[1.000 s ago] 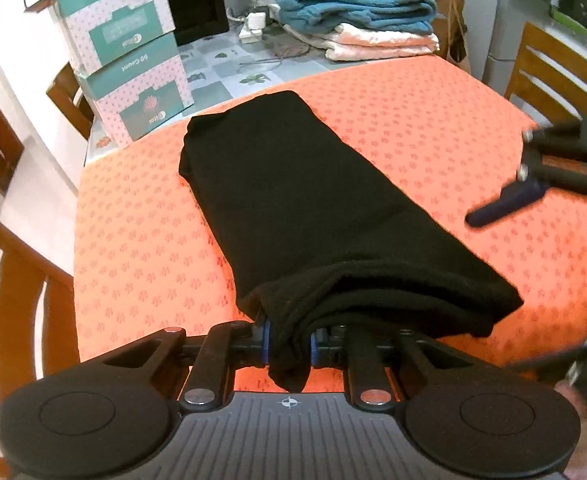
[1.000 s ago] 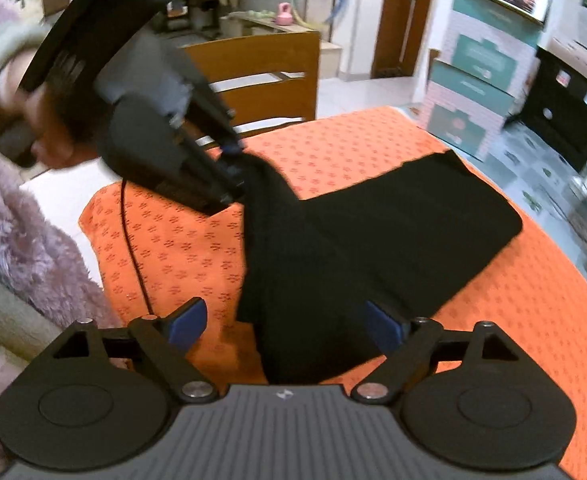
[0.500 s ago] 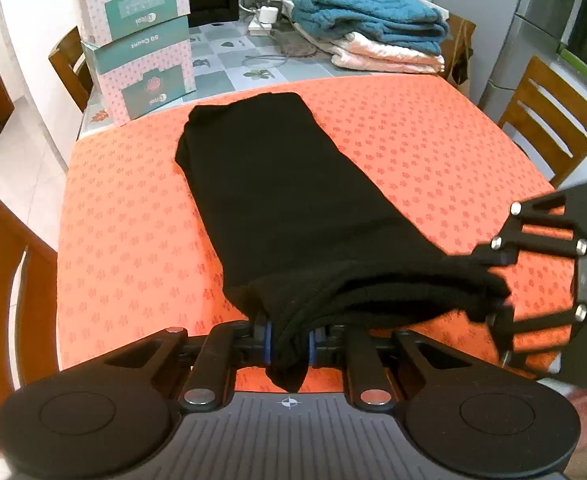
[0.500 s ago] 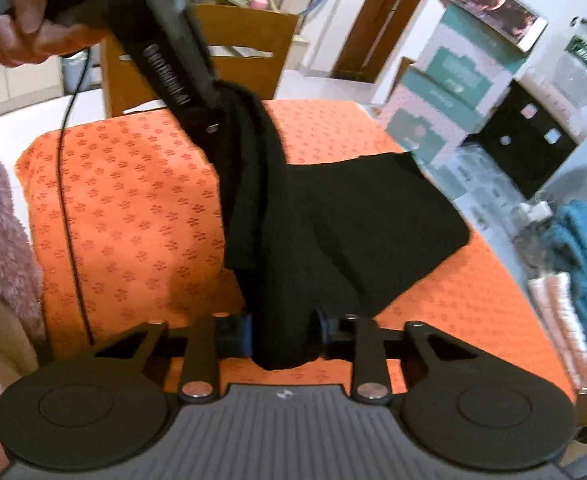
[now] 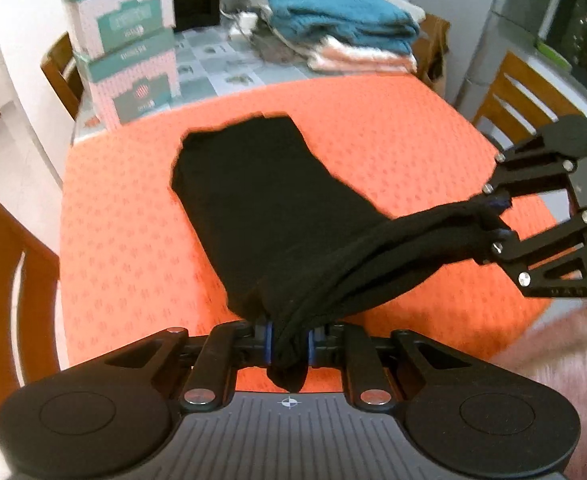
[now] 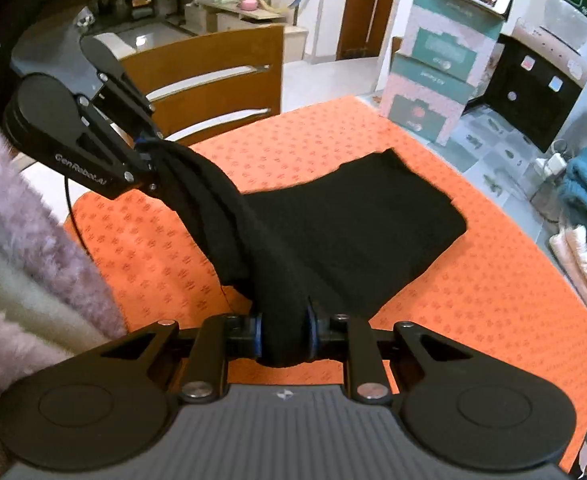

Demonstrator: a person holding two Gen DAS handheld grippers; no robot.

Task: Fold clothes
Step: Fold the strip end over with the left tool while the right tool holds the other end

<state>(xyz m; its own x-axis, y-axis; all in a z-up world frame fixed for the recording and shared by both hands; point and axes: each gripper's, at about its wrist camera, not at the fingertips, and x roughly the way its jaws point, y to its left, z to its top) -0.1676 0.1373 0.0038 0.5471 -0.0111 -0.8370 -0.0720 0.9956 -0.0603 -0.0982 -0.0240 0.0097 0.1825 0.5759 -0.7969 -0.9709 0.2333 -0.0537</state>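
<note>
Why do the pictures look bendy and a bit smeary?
Left wrist view: the fisheye lens curves the chairs and walls at the edges; the black cloth and boxes are smeared by motion blur, the sleeve most. Right wrist view: sharper, the same curving, the mat print crisp.

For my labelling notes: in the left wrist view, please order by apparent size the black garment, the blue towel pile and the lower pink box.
1. black garment, clearly largest.
2. blue towel pile and lower pink box: these look similar, and both stand farther from the camera, so I do not rank them.
</note>
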